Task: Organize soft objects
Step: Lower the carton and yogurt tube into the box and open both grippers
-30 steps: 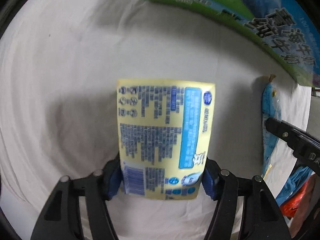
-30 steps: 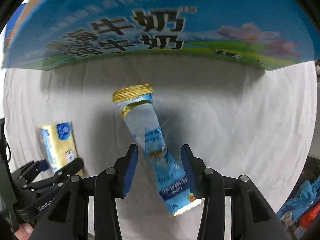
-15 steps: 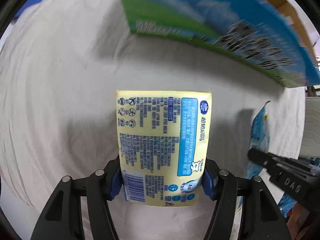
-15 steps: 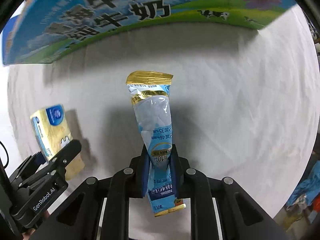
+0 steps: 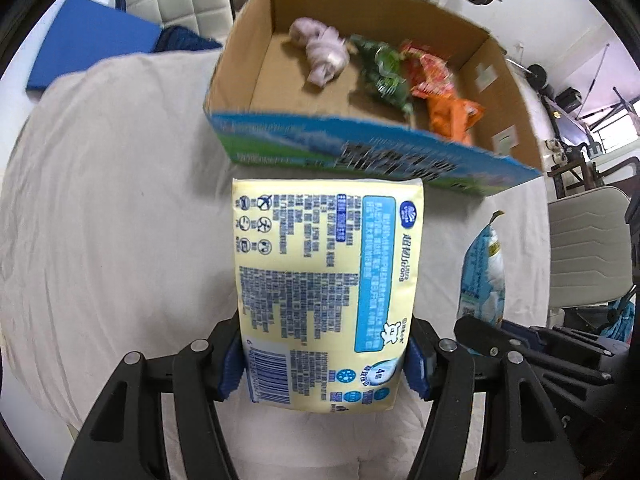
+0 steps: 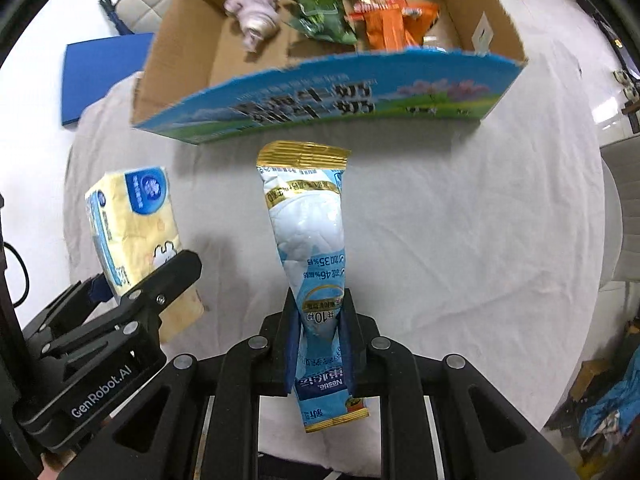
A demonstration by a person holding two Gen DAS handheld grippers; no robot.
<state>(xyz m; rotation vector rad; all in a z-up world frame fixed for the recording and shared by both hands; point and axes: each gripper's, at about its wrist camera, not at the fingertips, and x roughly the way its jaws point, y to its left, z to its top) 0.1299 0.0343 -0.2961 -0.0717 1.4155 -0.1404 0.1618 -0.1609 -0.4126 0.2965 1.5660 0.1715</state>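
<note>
My left gripper (image 5: 326, 356) is shut on a yellow tissue pack (image 5: 326, 276) and holds it above the white-covered table, just short of the cardboard box (image 5: 360, 152). The pack also shows in the right wrist view (image 6: 134, 232). My right gripper (image 6: 320, 340) is shut on a blue and white snack pouch with a gold top (image 6: 308, 232), held upright in front of the box (image 6: 340, 100). The pouch also shows at the right of the left wrist view (image 5: 484, 272). The box holds a pale purple cloth (image 5: 322, 54), a green packet (image 5: 384, 70) and orange-red packets (image 5: 444, 96).
The white cloth on the table (image 6: 460, 220) spreads under both grippers. A blue pad (image 5: 88, 40) lies beyond the table at far left. A grey chair (image 5: 588, 248) stands to the right. The left gripper body (image 6: 100, 344) sits close to my right gripper.
Both grippers have risen with their loads, so the inside of the box has come into view. The right gripper closed on the pouch between the earliest frame and half a second ago.
</note>
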